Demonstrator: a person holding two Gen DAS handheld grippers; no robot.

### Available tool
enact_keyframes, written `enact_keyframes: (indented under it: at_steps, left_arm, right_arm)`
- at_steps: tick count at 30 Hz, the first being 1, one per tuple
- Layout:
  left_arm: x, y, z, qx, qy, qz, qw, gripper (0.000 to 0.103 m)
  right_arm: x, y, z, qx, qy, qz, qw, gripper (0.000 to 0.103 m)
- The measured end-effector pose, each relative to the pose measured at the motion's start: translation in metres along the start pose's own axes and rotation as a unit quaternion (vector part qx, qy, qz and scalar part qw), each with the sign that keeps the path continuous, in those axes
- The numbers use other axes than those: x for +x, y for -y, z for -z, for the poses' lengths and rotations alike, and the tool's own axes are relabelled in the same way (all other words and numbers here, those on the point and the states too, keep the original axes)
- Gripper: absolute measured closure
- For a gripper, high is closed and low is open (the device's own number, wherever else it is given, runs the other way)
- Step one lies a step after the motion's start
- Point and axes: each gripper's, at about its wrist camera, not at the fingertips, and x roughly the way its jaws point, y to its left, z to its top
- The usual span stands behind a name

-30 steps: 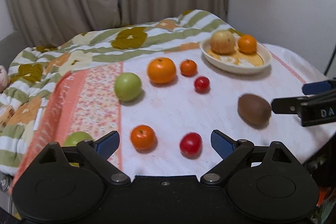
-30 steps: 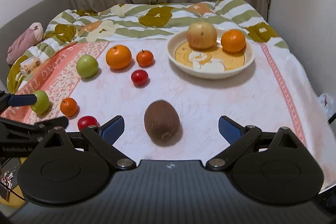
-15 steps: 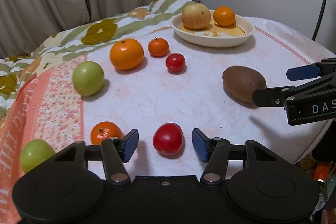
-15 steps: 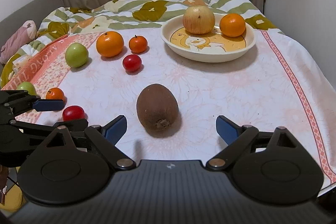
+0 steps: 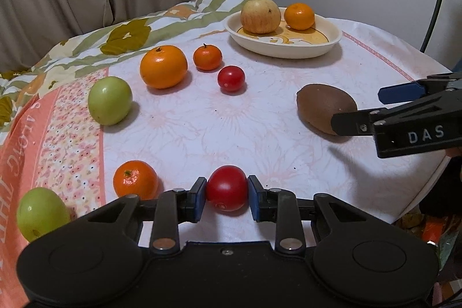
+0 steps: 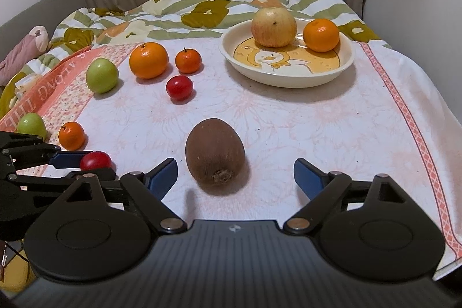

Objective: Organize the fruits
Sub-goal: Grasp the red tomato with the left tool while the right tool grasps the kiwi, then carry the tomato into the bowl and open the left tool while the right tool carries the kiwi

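Fruit lies scattered over the cloth-covered worktop. The left claw pinches a red tomato at the near edge, blue pads pressed on both its sides, with a small mandarin just left of it. The right claw is spread wide, its fingers on either side of the brown kiwi without touching it. Far right, a plate holds an apple and an orange.

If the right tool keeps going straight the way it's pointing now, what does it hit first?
Most likely the kiwi, which lies just ahead of the open right tool, roughly centred between its fingers. The plate sits well beyond it.
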Motion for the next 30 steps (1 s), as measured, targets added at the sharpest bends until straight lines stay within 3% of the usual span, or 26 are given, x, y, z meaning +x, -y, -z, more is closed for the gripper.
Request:
enact_keyframes:
  at_steps: [3, 8, 12, 14, 30]
  left_arm:
    - [-0.001, -0.001, 0.002, -0.004, 0.000, 0.001, 1.0000, 0.070]
    - [-0.003, -0.003, 0.003, -0.005, -0.001, -0.002, 1.0000, 0.070]
    - [-0.004, -0.007, 0.004, -0.008, -0.003, -0.005, 1.0000, 0.070]
    - [-0.005, -0.009, 0.004, -0.011, -0.003, -0.007, 0.9999, 0.070]
    - [-0.024, -0.013, -0.024, -0.030, 0.011, -0.011, 0.9994, 0.070]
  right_arm:
    - [0.006, -0.002, -0.002, -0.006, -0.005, -0.007, 1.000, 0.002]
    - [0.019, -0.007, -0.003, -0.010, -0.016, -0.015, 1.000, 0.018]
    - [0.028, -0.012, -0.006, -0.014, -0.020, -0.018, 1.000, 0.025]
    - [0.029, -0.014, -0.007, -0.019, -0.020, -0.019, 0.999, 0.036]
    - [0.012, -0.010, -0.024, -0.017, -0.014, -0.014, 1.000, 0.040]
